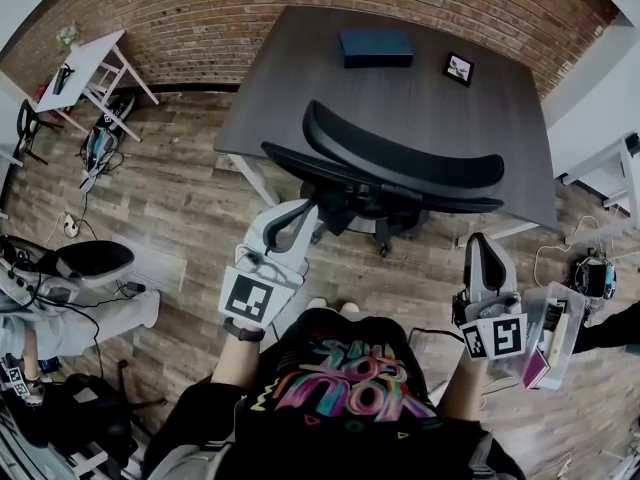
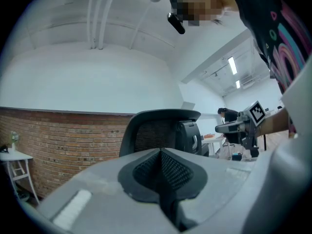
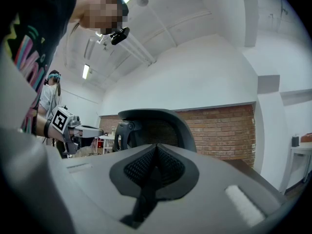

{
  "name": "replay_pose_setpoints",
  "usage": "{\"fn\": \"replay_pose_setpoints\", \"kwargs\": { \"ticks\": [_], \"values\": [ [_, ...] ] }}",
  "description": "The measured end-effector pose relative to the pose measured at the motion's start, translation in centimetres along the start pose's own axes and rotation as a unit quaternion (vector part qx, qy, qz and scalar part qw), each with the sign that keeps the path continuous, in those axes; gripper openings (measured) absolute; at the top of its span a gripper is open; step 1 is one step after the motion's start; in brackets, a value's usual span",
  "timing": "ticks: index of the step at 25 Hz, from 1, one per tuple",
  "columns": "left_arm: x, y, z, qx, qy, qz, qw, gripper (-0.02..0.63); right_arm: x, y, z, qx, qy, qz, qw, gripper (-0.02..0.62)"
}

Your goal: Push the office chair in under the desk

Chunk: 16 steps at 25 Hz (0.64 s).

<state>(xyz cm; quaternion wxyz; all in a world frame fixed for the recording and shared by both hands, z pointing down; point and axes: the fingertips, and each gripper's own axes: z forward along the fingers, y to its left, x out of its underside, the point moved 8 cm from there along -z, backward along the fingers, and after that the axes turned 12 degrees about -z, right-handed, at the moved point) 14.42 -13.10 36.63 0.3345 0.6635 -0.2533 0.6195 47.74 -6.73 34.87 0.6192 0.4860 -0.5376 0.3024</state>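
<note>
Both grippers are clenched and hold nothing. In the left gripper view the two jaws of the left gripper (image 2: 161,152) meet along one line, and in the right gripper view the jaws of the right gripper (image 3: 156,147) are pressed together in the same way.

The office chair (image 1: 400,163) stands just ahead of both grippers, between them and the dark desk (image 1: 300,78). Its black backrest faces the grippers, and its seat is already partly under the desk edge. In the head view the left gripper (image 1: 298,216) is close behind the left part of the backrest; I cannot tell if it touches. The right gripper (image 1: 482,246) is below the right end of the backrest and apart from it.

Each gripper view shows the mesh backrest (image 2: 161,130) straight ahead of the jaws, with a brick wall (image 3: 224,126) farther behind.

On the desk, far ahead of the grippers, lie a dark blue box (image 1: 375,47) and a small framed picture (image 1: 459,68). A clear plastic container (image 1: 550,343) is just right of the right gripper.
</note>
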Motion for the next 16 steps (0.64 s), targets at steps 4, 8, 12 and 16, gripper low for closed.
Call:
{"fn": "replay_pose_setpoints", "kwargs": {
  "ticks": [4,8,12,16],
  "values": [
    [-0.05,-0.01,-0.05,0.001,0.001,0.002,1.0000,0.002,-0.14,0.16,0.06,-0.004,0.002,-0.001,1.000,0.000],
    [0.12,-0.07,-0.07,0.001,0.004,0.005,1.0000,0.002,0.10,0.28,-0.10,-0.001,0.003,0.001,1.000,0.000],
    [0.14,-0.10,-0.30,-0.003,0.007,0.005,1.0000,0.002,0.23,0.39,-0.36,0.000,0.004,0.005,1.000,0.000],
    [-0.06,-0.06,-0.47,-0.008,0.009,0.006,0.9999,0.002,-0.05,0.26,-0.23,-0.001,0.003,0.004,1.000,0.000]
  ]
}}
